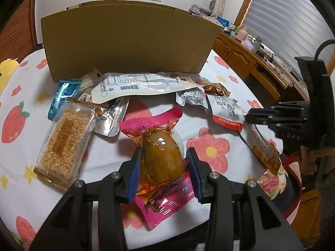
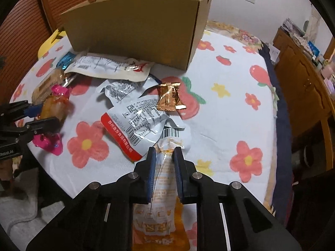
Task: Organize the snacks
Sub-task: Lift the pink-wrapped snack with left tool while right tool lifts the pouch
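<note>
Left wrist view: the left tongs (image 1: 162, 168) gripped a pink-wrapped brown snack (image 1: 161, 150), part-open jaws pressed to both its sides, low over the flowered cloth (image 1: 211, 150).
Right wrist view: the right tongs (image 2: 163, 152) were closed tight on the neck of an orange-and-white pouch (image 2: 161, 219), which lay toward the camera at the cloth's near edge.
Snack pile: a red-edged white packet (image 2: 134, 123) lay just beyond the pouch, touching it; a copper foil sachet (image 2: 170, 97) lay near, farther back.
Left of pile: a sesame bar in clear wrap (image 1: 62, 142) lay beside a blue packet (image 1: 60, 96).
Large white bag (image 1: 142, 85): flat against the box front.
Cardboard box (image 1: 129, 44): upright behind the pile.
</note>
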### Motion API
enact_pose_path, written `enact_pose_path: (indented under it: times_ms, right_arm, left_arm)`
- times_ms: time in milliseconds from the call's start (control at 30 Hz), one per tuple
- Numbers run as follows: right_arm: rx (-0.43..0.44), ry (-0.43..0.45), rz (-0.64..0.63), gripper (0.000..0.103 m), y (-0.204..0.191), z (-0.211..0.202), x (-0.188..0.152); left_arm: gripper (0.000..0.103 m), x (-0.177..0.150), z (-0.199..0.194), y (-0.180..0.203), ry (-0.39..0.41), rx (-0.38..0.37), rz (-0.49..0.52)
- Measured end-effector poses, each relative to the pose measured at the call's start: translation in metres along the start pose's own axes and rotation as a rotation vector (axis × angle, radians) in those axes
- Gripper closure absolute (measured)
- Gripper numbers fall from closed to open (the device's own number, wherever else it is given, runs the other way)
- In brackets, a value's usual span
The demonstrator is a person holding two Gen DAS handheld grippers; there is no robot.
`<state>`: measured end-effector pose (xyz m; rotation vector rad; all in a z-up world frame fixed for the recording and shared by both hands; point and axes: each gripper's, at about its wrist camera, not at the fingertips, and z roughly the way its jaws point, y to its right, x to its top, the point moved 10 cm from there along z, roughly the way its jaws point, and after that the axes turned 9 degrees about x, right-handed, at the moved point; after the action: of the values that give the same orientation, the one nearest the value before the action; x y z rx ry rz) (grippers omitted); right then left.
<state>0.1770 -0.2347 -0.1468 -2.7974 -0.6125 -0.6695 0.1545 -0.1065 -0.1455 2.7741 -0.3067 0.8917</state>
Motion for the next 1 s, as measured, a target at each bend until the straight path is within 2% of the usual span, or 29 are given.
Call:
enact_pose_path:
  times_ms: [33,67,167,300,333,367,433,533,633,733,800,833,867,900,967,1000]
  right_arm:
    - [0.005,0.006,-0.001,0.099,-0.001,-0.003,0.001]
    - [0.001,0.013,-0.004,0.103,-0.001,-0.006,0.002]
    - [-0.013,0.034,-0.027,0.103,-0.004,-0.016,0.009]
    - [-0.035,-0.001,-0.039,0.101,0.000,-0.009,0.007]
    - [-0.027,-0.007,-0.032,0.094,0.002,-0.008,0.005]
    - [-0.025,-0.018,-0.029,0.073,0.003,-0.007,0.003]
    - [-0.009,-0.045,-0.030,0.046,0.003,-0.003,-0.003]
    - [0.006,-0.101,-0.036,0.043,0.003,0.005,-0.011]
    - [0.020,-0.202,-0.061,0.033,-0.002,0.021,-0.023]
    - [0.053,-0.219,-0.031,0.028,0.002,0.026,-0.019]
    - [0.056,-0.226,-0.034,0.031,0.003,0.028,-0.016]
    - [0.063,-0.225,-0.035,0.046,0.002,0.028,-0.013]
    - [0.071,-0.228,-0.038,0.053,0.000,0.027,-0.011]
    - [0.076,-0.229,-0.041,0.055,-0.001,0.027,-0.010]
    - [0.084,-0.211,-0.044,0.066,-0.005,0.025,-0.009]
    - [0.078,-0.201,-0.045,0.067,-0.006,0.025,-0.010]
  left_arm:
    - [0.064,0.000,0.000,-0.001,0.000,-0.001,-0.002]
    - [0.064,0.000,-0.001,-0.001,0.000,-0.002,-0.005]
    - [0.064,0.000,-0.001,-0.001,0.001,-0.003,-0.005]
    - [0.064,0.000,0.000,0.000,-0.003,-0.006,-0.002]
    - [0.064,-0.001,0.000,-0.001,-0.004,-0.006,-0.002]
    - [0.064,0.000,0.000,-0.001,-0.004,-0.007,-0.003]
    - [0.064,0.000,-0.001,-0.001,-0.003,-0.010,-0.006]
    - [0.064,-0.001,0.000,0.000,-0.003,-0.015,-0.007]
    - [0.064,-0.001,0.000,0.001,-0.004,-0.020,-0.004]
    - [0.064,-0.001,0.000,0.002,-0.003,-0.024,-0.005]
    - [0.064,-0.001,0.000,0.003,-0.003,-0.028,-0.004]
    - [0.064,-0.001,0.000,0.003,-0.002,-0.029,-0.004]
    - [0.064,-0.001,0.001,0.003,-0.003,-0.030,-0.005]
    - [0.064,-0.001,0.001,0.003,-0.003,-0.033,-0.006]
    - [0.064,-0.001,0.001,0.003,-0.001,-0.035,-0.006]
    - [0.064,-0.001,0.001,0.003,-0.001,-0.035,-0.006]
